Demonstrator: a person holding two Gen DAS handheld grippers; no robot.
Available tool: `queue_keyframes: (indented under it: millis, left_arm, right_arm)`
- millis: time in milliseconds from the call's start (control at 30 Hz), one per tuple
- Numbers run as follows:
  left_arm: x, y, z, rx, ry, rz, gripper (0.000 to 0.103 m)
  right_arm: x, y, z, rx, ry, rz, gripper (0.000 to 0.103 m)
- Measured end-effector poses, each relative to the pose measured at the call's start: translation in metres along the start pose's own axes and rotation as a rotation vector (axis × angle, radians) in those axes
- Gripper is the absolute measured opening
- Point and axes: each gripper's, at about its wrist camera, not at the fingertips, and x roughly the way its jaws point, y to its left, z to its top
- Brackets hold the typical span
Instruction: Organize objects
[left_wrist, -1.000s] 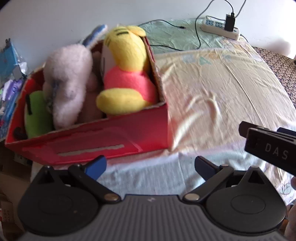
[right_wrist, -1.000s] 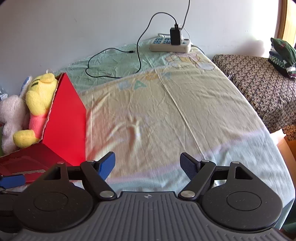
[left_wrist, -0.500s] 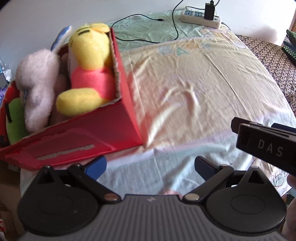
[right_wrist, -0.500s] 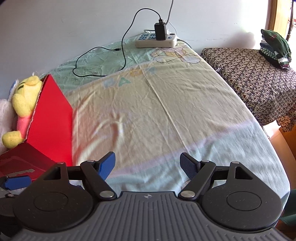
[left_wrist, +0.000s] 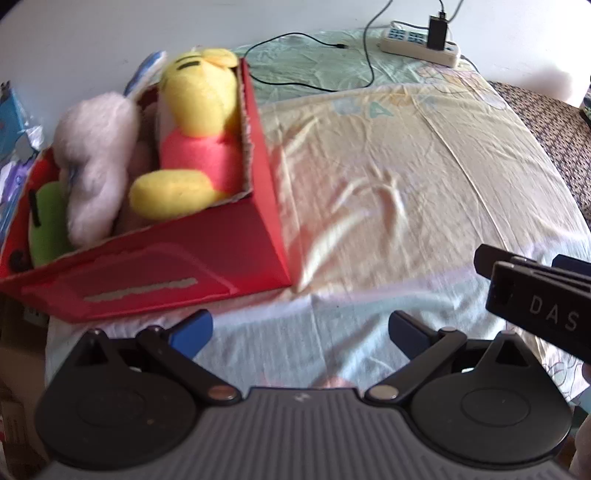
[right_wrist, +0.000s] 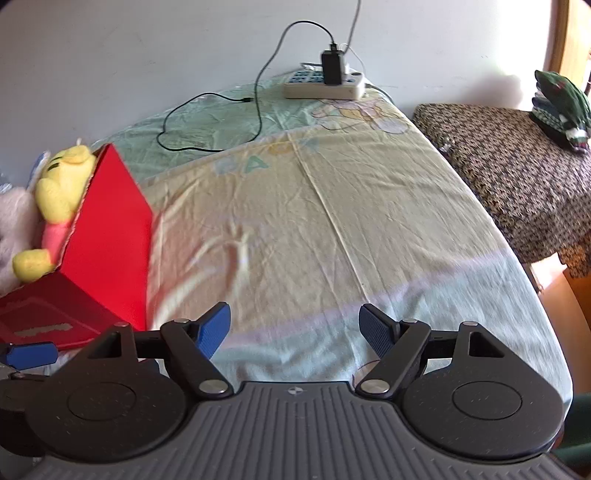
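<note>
Since half a second ago the left view has swung back left, so the red box (left_wrist: 177, 266) sits nearer the middle. It rests at the bed's near left corner, holding three clear toys: a yellow bear (left_wrist: 195, 136), a white plush (left_wrist: 96, 162) and a green one (left_wrist: 46, 229), half hidden; a pinkish shape between them is hard to make out. The left gripper (left_wrist: 299, 328) and right gripper (right_wrist: 294, 326) hang wide apart, empty, over the sheet (right_wrist: 332, 221). One power strip (right_wrist: 325, 85) lies far off.
</note>
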Motion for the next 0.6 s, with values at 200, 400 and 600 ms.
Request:
queue_keyframes:
  millis: [200, 400, 600]
  left_arm:
    - [-0.009, 0.009, -0.01, -0.061, -0.005, 0.043, 0.101]
    - [-0.018, 0.026, -0.027, -0.131, 0.007, 0.099, 0.101]
    - [-0.026, 0.048, -0.046, -0.181, 0.018, 0.159, 0.101]
  right_arm:
    - [-0.003, 0.004, -0.001, -0.032, 0.005, 0.049, 0.079]
    - [-0.006, 0.018, -0.009, -0.076, 0.021, 0.108, 0.079]
    - [-0.008, 0.041, -0.017, -0.115, 0.048, 0.169, 0.079]
